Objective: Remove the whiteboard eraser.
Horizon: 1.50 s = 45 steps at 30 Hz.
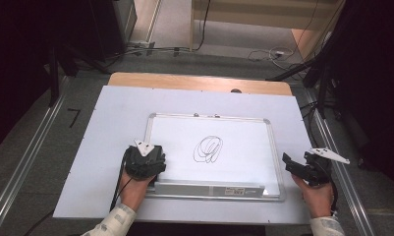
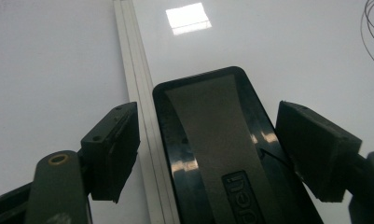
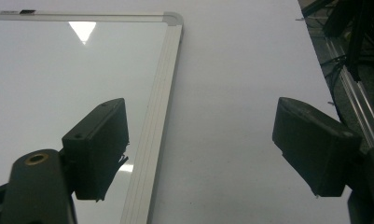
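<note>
A framed whiteboard lay flat on a white sheet that covered most of the wooden tabletop, and a looping black scribble sat near the middle of the board. Along the board's near edge ran a silver tray. The left claw, held by the person's left hand, hovered over the board's near left corner. In the left gripper view its jaws stood spread wide, released, with a black eraser between them; the eraser lay on the board's surface just beside the left frame rail, and a gap showed between each jaw and the eraser's sides, so neither jaw gripped it. A grey strip with a partly readable label ran down the eraser's top. Part of the scribble showed at the far right edge of that view. The right claw, held by the right hand, hovered just off the board's right edge over the white sheet. In the right gripper view its jaws were likewise parted and held nothing, one jaw above the board's right frame and the other above the bare sheet. Beyond the tabletop, cables lay on the grey floor.
</note>
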Motion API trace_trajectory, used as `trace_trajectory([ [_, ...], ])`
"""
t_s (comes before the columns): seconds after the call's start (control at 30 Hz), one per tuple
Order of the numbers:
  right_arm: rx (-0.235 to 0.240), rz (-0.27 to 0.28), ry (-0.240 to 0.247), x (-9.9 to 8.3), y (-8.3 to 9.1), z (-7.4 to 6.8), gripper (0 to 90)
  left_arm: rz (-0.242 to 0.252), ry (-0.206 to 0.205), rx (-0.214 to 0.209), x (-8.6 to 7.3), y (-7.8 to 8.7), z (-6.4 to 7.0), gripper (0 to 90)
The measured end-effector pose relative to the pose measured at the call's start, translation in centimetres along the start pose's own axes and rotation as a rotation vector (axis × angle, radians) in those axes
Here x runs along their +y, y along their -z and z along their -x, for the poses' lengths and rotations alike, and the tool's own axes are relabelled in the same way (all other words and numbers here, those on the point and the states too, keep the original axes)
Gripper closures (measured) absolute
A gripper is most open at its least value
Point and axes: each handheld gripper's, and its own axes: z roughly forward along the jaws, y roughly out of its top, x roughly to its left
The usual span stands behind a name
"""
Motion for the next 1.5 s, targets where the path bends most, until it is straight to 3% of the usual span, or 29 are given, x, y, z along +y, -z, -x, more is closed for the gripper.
trace_trajectory([
  [0.17,0.0,-0.002,0.001,0.0,0.0,0.0,17.5,0.003,-0.027,-0.019,0.0,0.1,0.2,31.7],
  [0.4,-0.001,-0.006,0.004,0.0,0.0,0.0,17.9,0.001,-0.021,-0.063,-0.1,0.2,0.3,38.0],
  [0.73,-0.002,-0.007,0.002,0.0,-0.1,0.0,18.0,0.002,-0.015,-0.054,0.0,0.1,0.5,38.7],
  [1.0,-0.002,-0.009,0.002,0.0,-0.1,-0.1,18.0,0.008,0.016,-0.067,0.1,-0.1,0.3,39.6],
  [1.3,0.001,-0.006,-0.003,0.0,-0.1,0.0,18.1,0.009,0.017,-0.075,0.2,0.0,0.2,40.1],
  [1.5,0.001,-0.004,0.0,0.0,-0.1,0.0,18.0,0.053,0.007,-0.078,0.9,0.9,0.2,40.0],
])
